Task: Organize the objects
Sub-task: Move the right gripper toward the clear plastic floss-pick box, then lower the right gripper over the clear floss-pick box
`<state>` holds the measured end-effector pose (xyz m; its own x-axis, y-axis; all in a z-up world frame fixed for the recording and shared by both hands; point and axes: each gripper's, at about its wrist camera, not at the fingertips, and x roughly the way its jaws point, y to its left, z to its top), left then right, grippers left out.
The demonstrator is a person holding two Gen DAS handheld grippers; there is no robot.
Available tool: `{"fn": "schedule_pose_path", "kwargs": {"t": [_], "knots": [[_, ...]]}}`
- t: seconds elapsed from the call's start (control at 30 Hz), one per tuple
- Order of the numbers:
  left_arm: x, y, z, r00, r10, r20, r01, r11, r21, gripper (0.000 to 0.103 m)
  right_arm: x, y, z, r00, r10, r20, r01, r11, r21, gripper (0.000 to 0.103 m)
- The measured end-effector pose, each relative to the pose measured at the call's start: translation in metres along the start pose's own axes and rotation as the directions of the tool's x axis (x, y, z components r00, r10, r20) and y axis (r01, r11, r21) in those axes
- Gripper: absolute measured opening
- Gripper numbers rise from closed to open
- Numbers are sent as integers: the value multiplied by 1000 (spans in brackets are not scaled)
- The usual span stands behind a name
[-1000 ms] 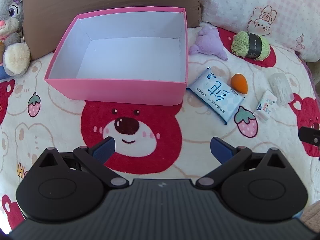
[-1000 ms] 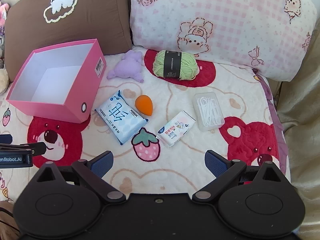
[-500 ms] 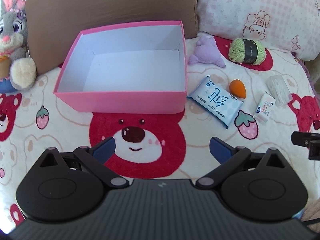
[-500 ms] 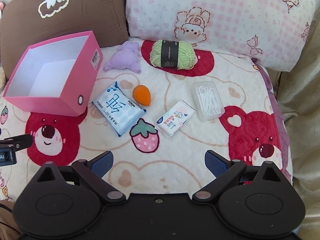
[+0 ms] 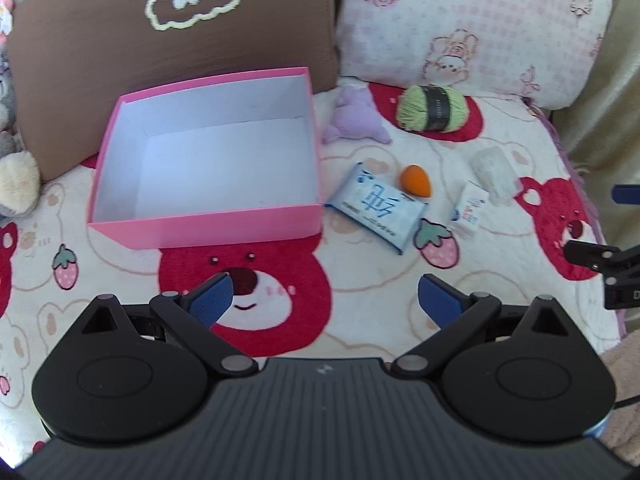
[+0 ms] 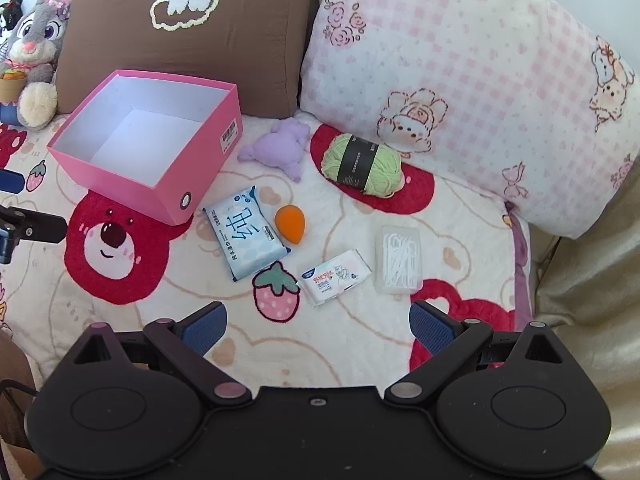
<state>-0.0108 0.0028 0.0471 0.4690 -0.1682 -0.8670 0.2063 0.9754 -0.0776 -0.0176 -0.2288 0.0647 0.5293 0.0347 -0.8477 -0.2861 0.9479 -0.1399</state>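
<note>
An empty pink box (image 5: pixel 208 232) (image 6: pixel 132 184) with a white inside stands on the bear-print blanket. To its right lie a blue wipes pack (image 5: pixel 376 210) (image 6: pixel 246 236), an orange sponge egg (image 5: pixel 416 179) (image 6: pixel 290 224), a small tissue pack (image 5: pixel 470 210) (image 6: pixel 336 277), a clear floss-pick case (image 5: pixel 494 172) (image 6: pixel 400 258), a purple plush (image 5: pixel 354 122) (image 6: pixel 278 148) and a green yarn ball (image 5: pixel 434 109) (image 6: pixel 362 164). My left gripper (image 5: pixel 324 300) hovers open in front of the box. My right gripper (image 6: pixel 318 326) hovers open just before the tissue pack. Neither holds anything.
A brown cushion (image 5: pixel 172 52) (image 6: pixel 188 32) and a pink checked pillow (image 5: pixel 472 24) (image 6: pixel 460 72) rise behind the objects. A grey rabbit plush (image 6: pixel 32 52) sits at the far left. Beige fabric (image 6: pixel 592 280) borders the blanket on the right.
Both grippers have pulled back and tilted up, so the box and items look smaller and the cushions fill more of the views. Nothing was gripped or moved.
</note>
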Motion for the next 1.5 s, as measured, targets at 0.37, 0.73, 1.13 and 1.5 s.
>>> {"fn": "schedule_pose_path", "kwargs": {"t": [0.37, 0.73, 1.13, 1.5], "knots": [[2, -41, 24, 996, -86, -30, 87, 994, 70, 100, -19, -3, -9, 975, 21, 221, 16, 986, -165, 99], [25, -87, 70, 984, -173, 43, 160, 966, 204, 100, 6, -38, 2, 974, 97, 203, -66, 986, -153, 98], [109, -131, 106, 967, -255, 18, 247, 952, 181, 100, 82, -74, 0, 971, 87, 224, -70, 994, -80, 97], [186, -158, 107, 939, -341, 50, 329, 930, 166, 94, 148, -118, -16, 972, 82, 219, -77, 997, -30, 95]]}}
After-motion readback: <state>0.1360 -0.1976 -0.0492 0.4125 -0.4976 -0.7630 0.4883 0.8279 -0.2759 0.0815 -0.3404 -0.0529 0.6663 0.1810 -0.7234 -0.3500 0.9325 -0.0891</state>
